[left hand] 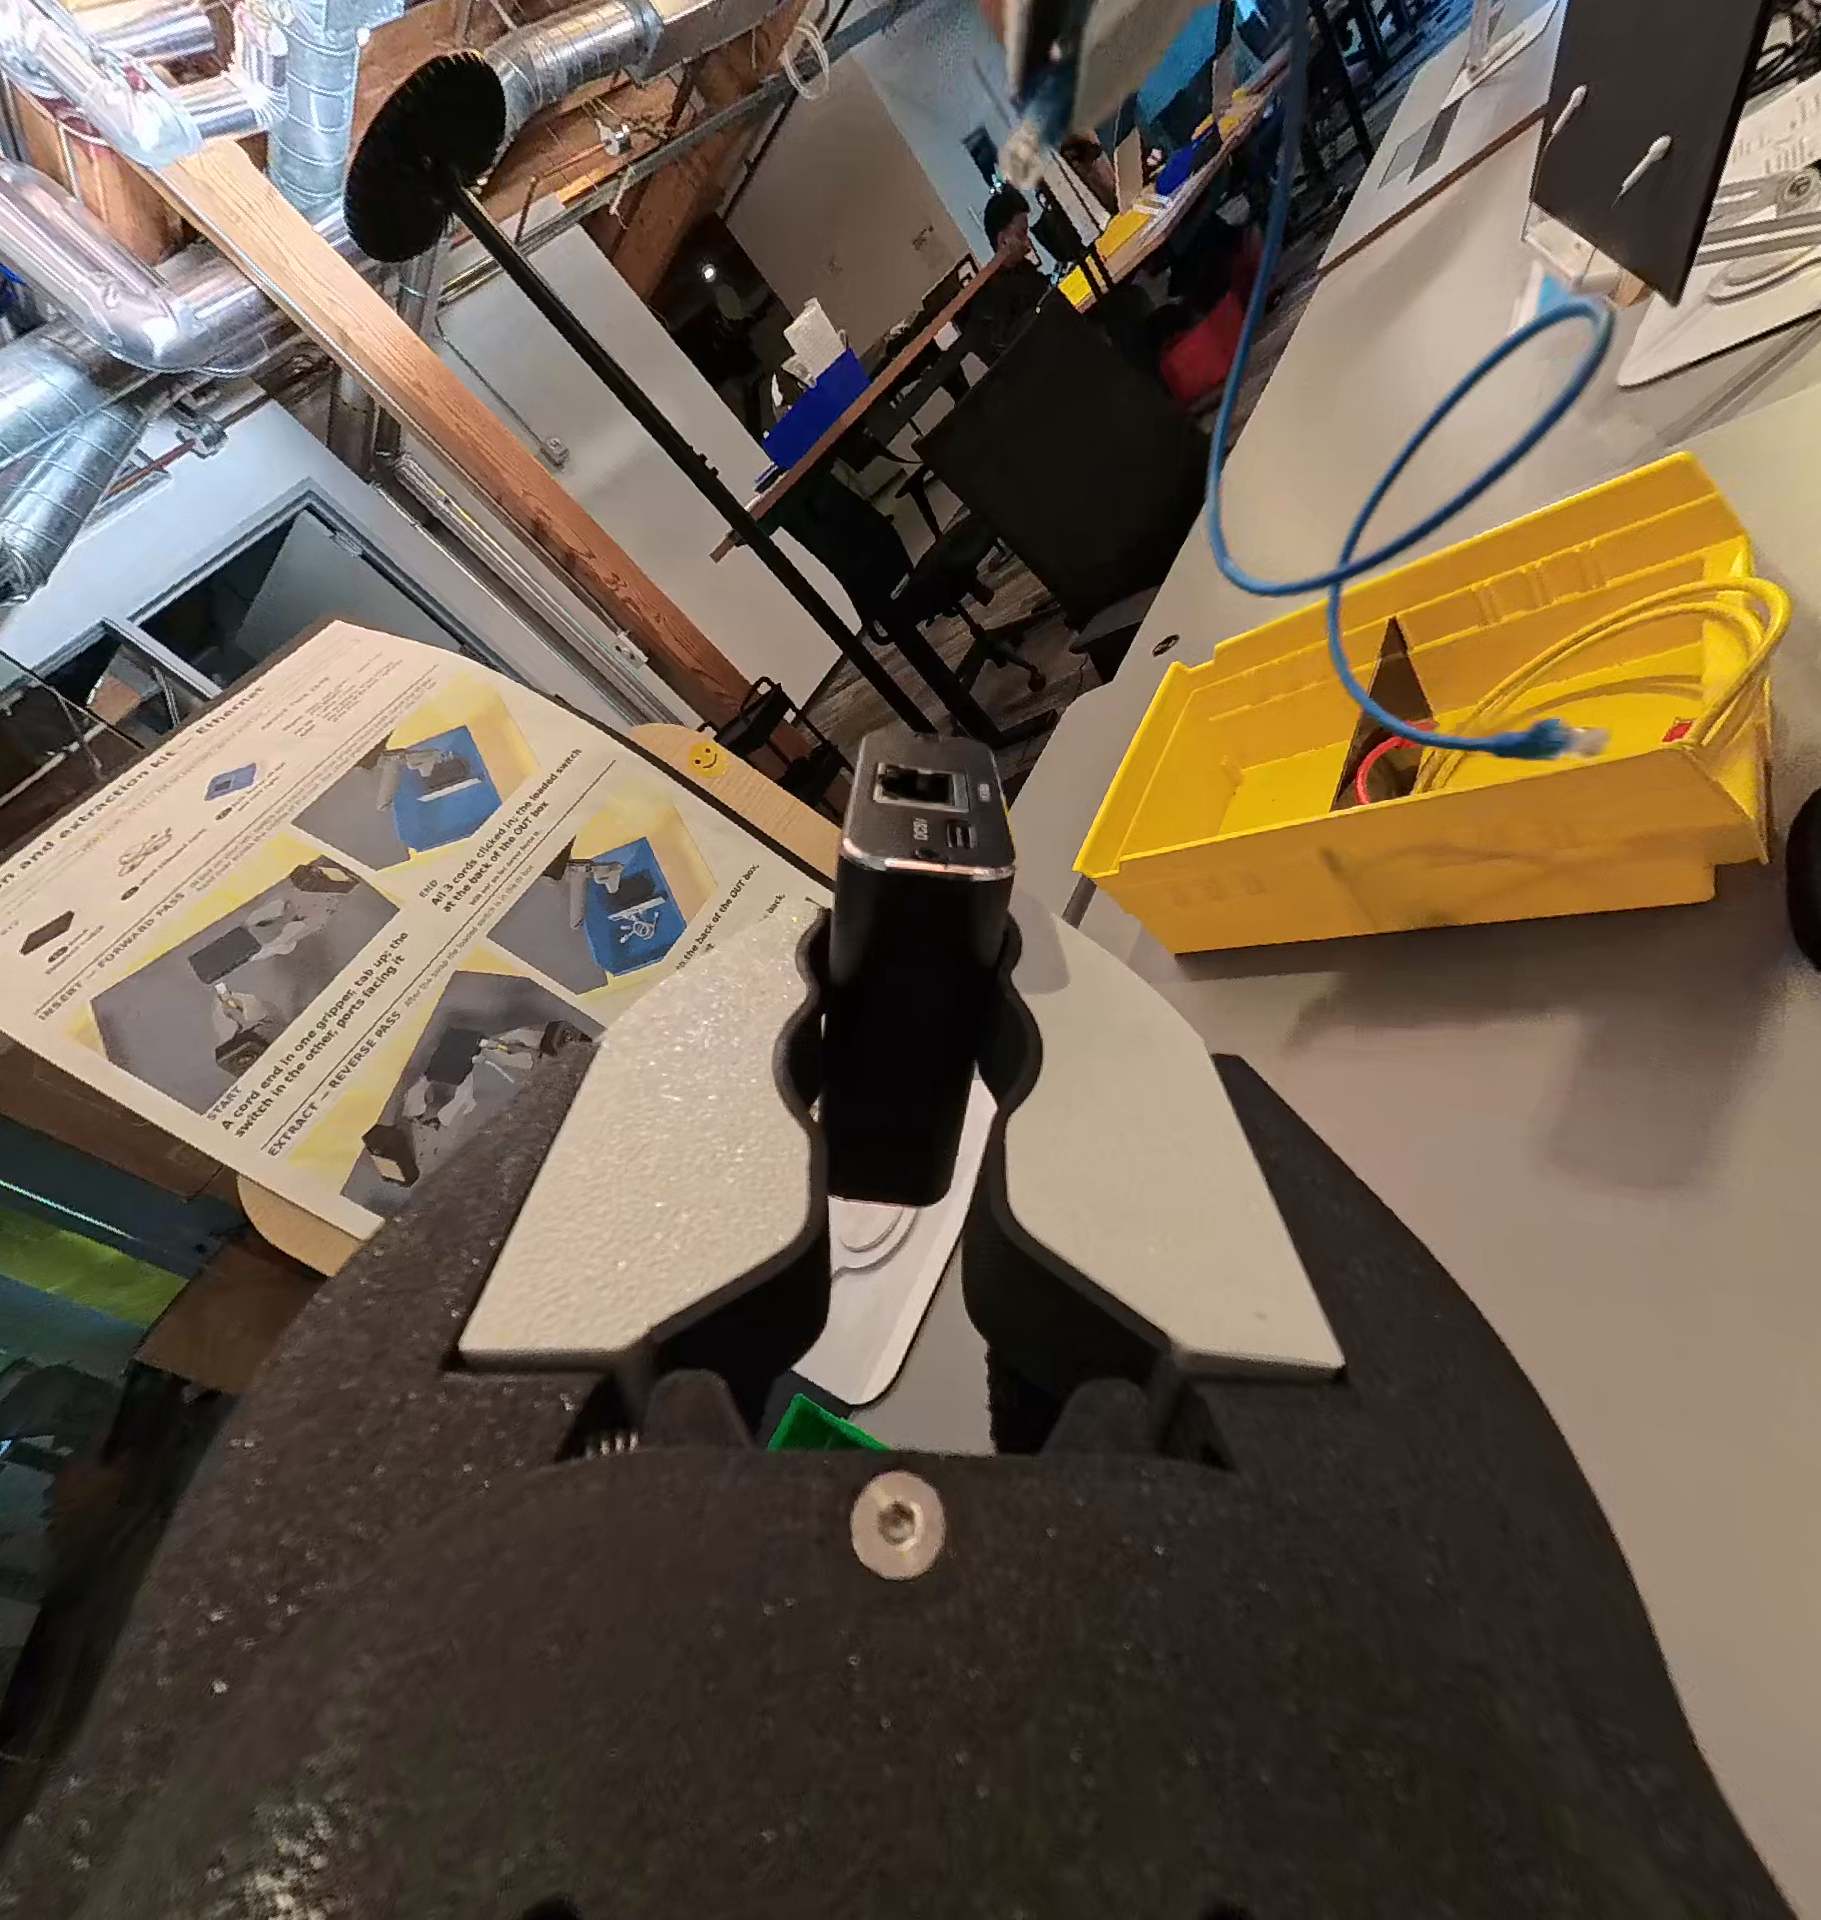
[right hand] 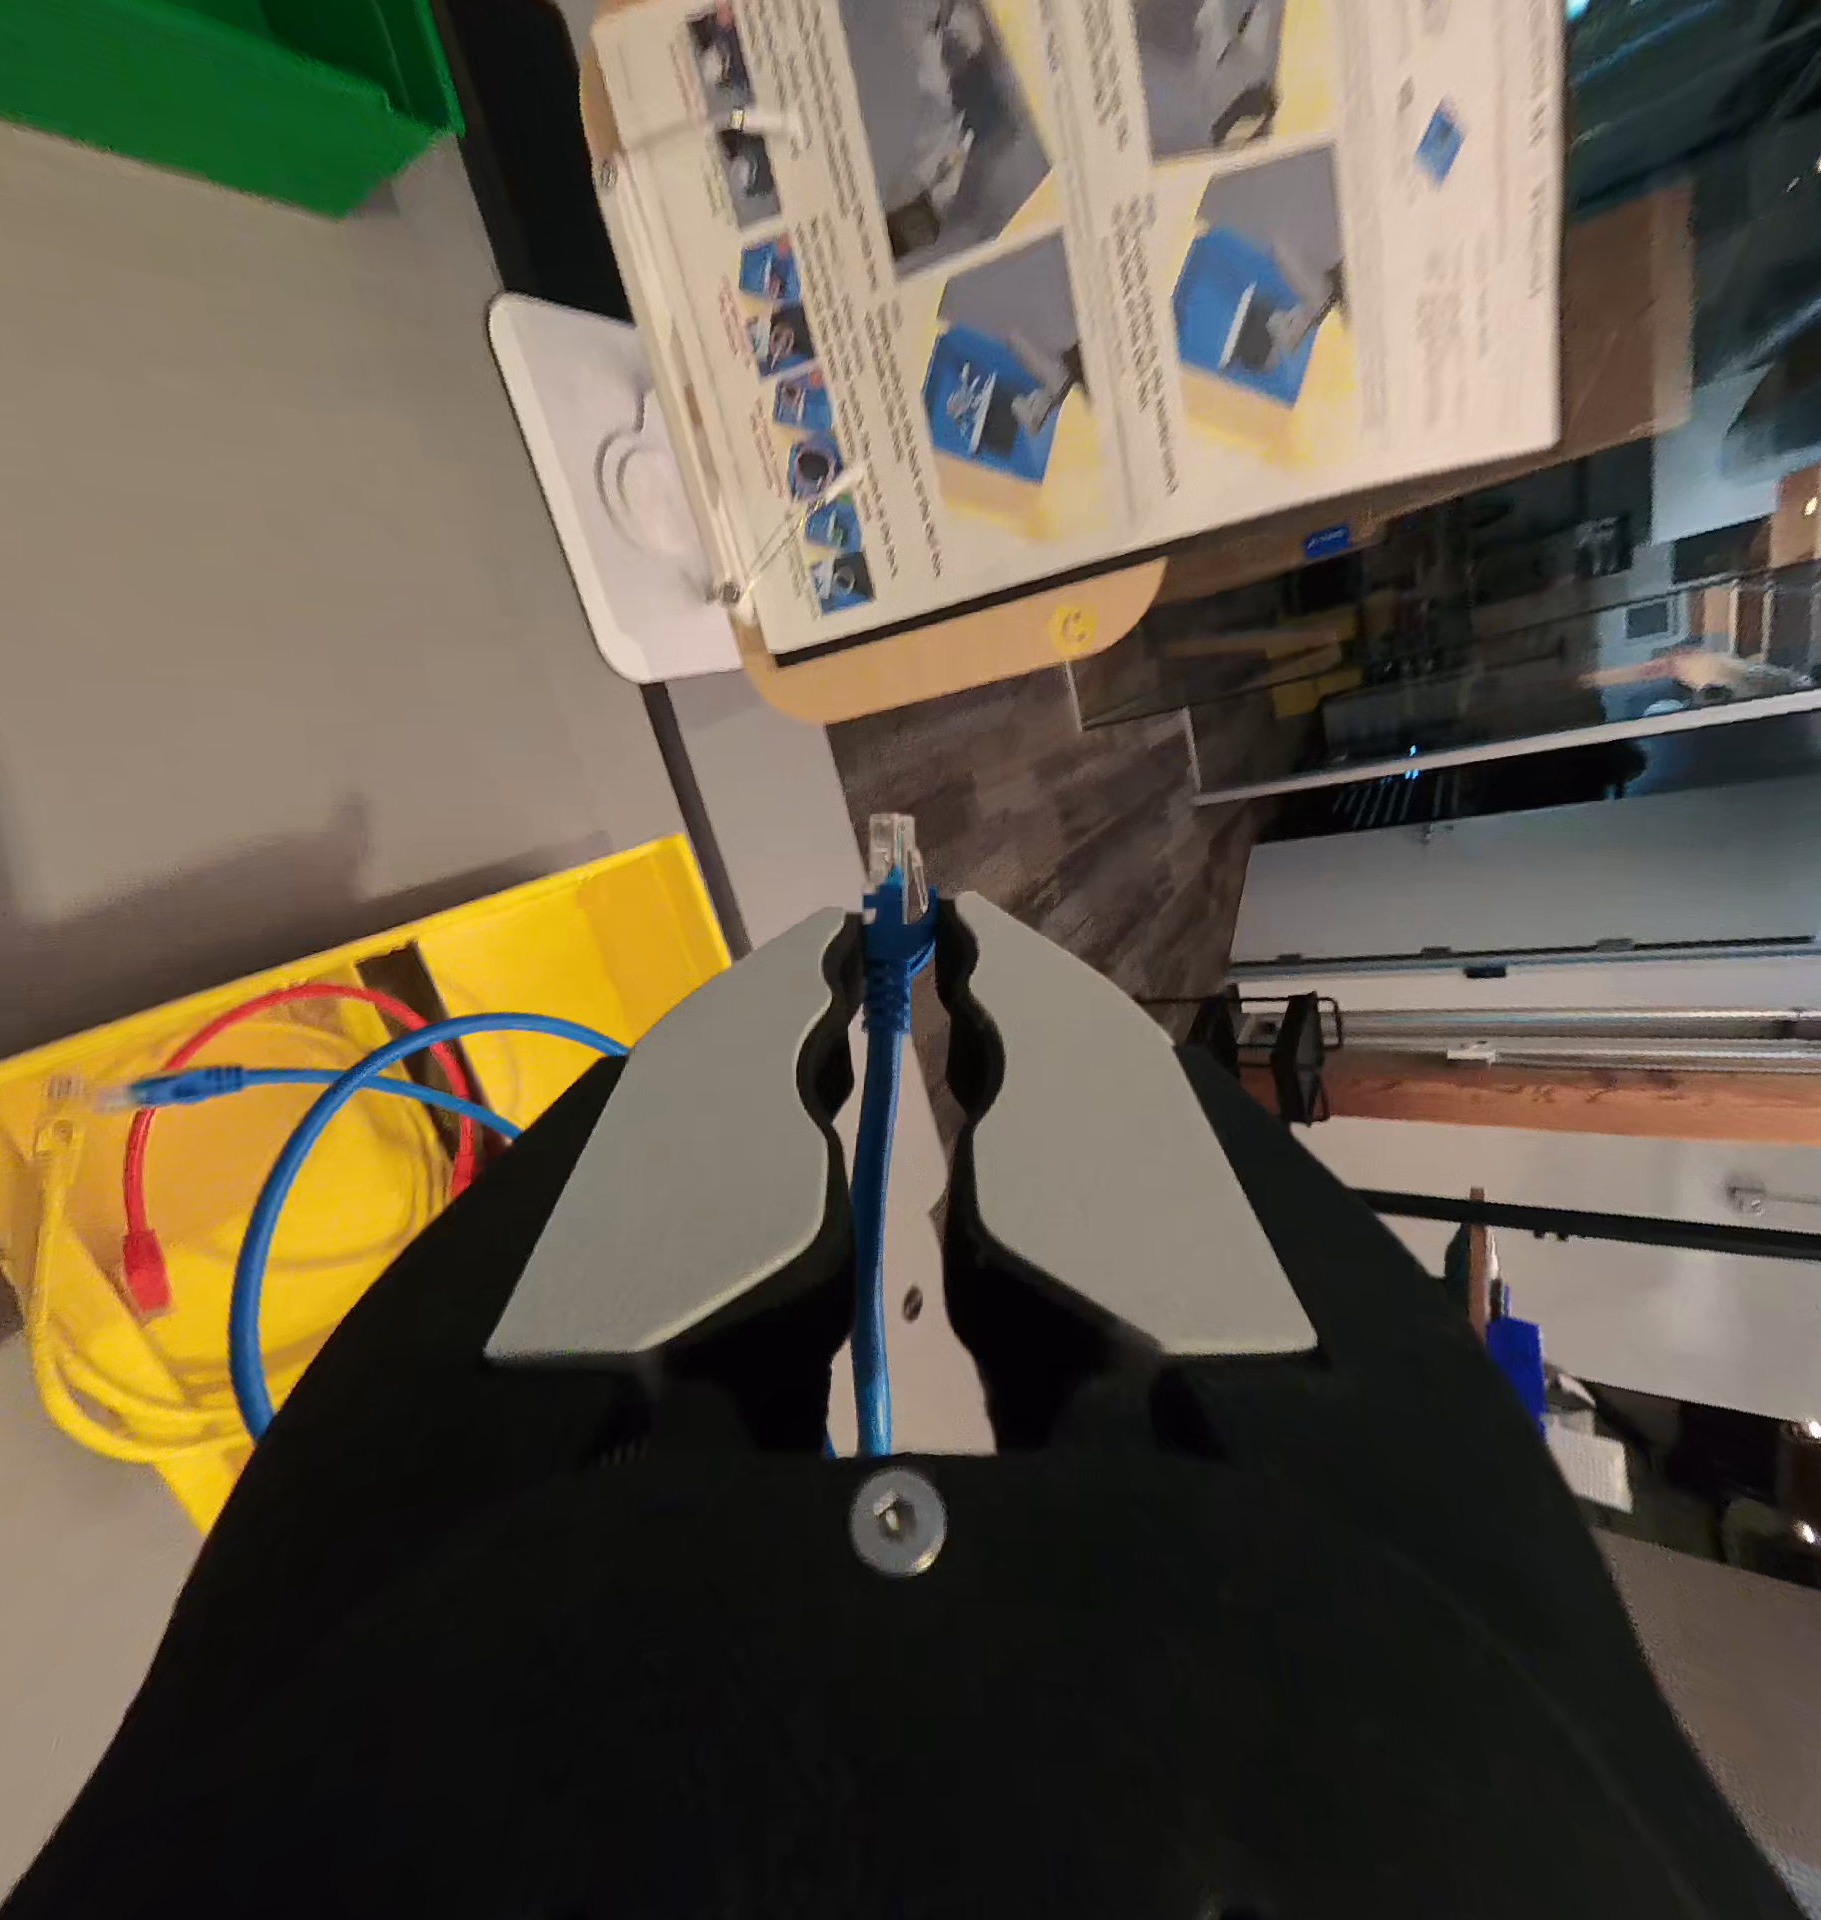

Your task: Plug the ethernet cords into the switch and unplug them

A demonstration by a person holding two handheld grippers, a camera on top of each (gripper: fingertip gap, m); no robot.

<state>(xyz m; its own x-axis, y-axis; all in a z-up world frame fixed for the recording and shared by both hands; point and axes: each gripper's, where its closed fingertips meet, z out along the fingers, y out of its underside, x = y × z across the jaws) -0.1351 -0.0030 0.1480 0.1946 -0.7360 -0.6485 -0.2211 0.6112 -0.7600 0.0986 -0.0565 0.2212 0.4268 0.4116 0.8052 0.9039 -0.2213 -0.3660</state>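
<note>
My left gripper [left hand: 911, 940] is shut on a black switch [left hand: 911, 935] and holds it upright above the grey table, its port face [left hand: 927, 795] turned up and away. My right gripper [right hand: 893, 914] is shut on the boot of a blue ethernet cord [right hand: 890, 940]; its clear plug [right hand: 890, 844] sticks out past the fingertips. The cord runs back between the fingers and loops over the yellow bin [right hand: 594, 935]. In the left wrist view the right gripper [left hand: 1051, 62] shows blurred at the top, the blue cord [left hand: 1249, 364] hanging from it with its free plug [left hand: 1566, 740] over the yellow bin [left hand: 1405, 831].
The yellow bin holds a red cord [right hand: 147, 1226] and a coiled yellow cord [right hand: 85, 1382]. A printed instruction sheet [left hand: 293, 894] stands on a wooden board at the table's edge. A green bin [right hand: 210, 94] and a white stand base [right hand: 594, 468] sit nearby. One gripper's finger ends stand about 25 centimeters off the other's.
</note>
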